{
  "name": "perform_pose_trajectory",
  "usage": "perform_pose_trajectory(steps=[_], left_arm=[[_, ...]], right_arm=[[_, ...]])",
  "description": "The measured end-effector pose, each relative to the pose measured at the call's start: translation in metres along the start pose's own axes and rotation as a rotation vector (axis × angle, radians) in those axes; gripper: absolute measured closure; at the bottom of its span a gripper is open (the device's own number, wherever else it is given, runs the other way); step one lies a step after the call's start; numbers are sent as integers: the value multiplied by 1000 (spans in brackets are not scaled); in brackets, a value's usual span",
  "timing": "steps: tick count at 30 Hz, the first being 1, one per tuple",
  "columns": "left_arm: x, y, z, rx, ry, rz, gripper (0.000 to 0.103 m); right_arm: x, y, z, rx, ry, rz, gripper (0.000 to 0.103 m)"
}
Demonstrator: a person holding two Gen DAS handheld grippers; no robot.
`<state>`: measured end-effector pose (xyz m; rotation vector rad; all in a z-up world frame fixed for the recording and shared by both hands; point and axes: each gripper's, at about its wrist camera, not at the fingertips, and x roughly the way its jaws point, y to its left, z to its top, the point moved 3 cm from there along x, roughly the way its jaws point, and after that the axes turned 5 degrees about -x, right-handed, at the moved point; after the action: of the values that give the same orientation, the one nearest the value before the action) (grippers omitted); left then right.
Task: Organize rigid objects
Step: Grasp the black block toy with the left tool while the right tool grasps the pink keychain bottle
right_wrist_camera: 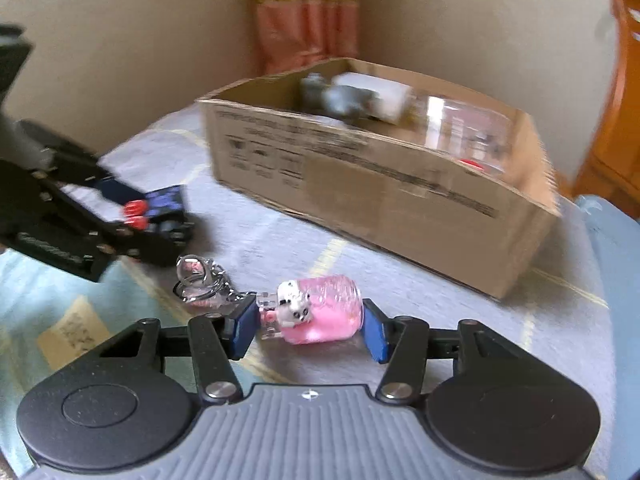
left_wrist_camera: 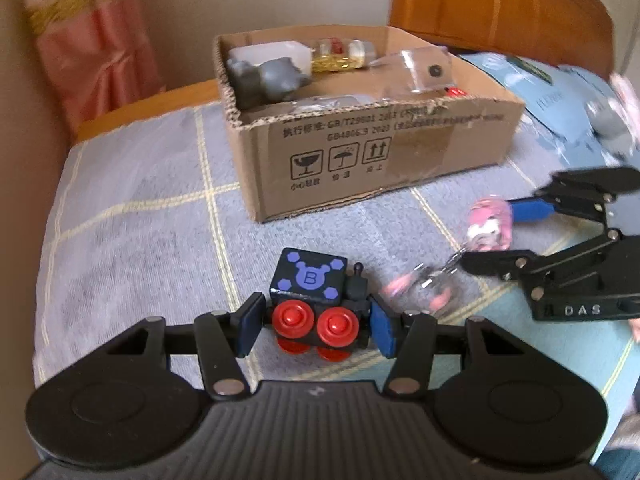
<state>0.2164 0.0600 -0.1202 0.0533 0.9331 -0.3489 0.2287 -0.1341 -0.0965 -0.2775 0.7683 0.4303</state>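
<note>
left gripper (left_wrist_camera: 316, 326) jaws straddling the black toy train (left_wrist_camera: 320, 304) on the bed, not visibly clamping | right gripper (right_wrist_camera: 310, 326) jaws bracketing the pink keychain bottle (right_wrist_camera: 320, 314), apparently gripping | both probably heading for the far cardboard box (left_wrist_camera: 384, 148)

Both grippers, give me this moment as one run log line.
left gripper: around black toy train | right gripper: around pink bottle keychain | cardboard box: behind

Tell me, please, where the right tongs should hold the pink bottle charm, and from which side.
Grip the pink bottle end to end, base against one pad and clear neck against the other, coming in low from the near side, as the right tongs already do. It lies on its side across the jaws, and its key ring trails left, clear of the pads.
</note>
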Motion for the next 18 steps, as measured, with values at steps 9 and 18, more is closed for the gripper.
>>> perform_pose_trajectory(steps=[9,18], left_arm=[[-4,-8,-4,-162,18,82,49],[3,-11,-4,-4,8,114,24]], right_arm=[[-13,-46,-19,164,52,-133,44],[-18,-40,-22,139,57,-101,42]])
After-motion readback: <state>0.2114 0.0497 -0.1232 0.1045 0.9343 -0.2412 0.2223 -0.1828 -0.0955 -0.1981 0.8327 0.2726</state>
